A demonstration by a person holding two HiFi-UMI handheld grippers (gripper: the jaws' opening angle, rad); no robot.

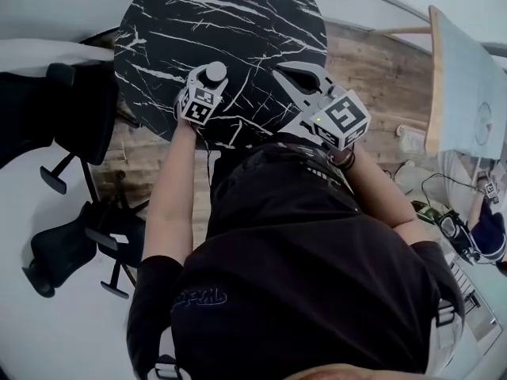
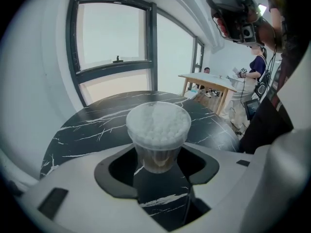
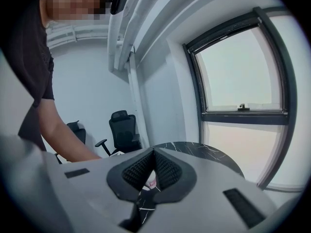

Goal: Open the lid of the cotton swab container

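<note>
The cotton swab container [image 2: 158, 130] sits at the centre of the left gripper view. Its lower body is clasped between the fingers of the left gripper [image 2: 159, 157], and white swab tips are packed up to its rim. In the head view it shows at upper middle, over the near edge of the black marble surface [image 1: 238, 22]. The right gripper [image 3: 153, 173] has its fingers clenched together, and in the head view it stands to the right of the container, apart from it. A clear lid may cap the swabs, but the wide-angle blur leaves that unsure. The container looks like a light, thin-walled plastic tub, smooth and apt to slip or buckle. A moderate hold low on the body suits it, leaving the rim free for the other fingers to catch the lid's edge.
</note>
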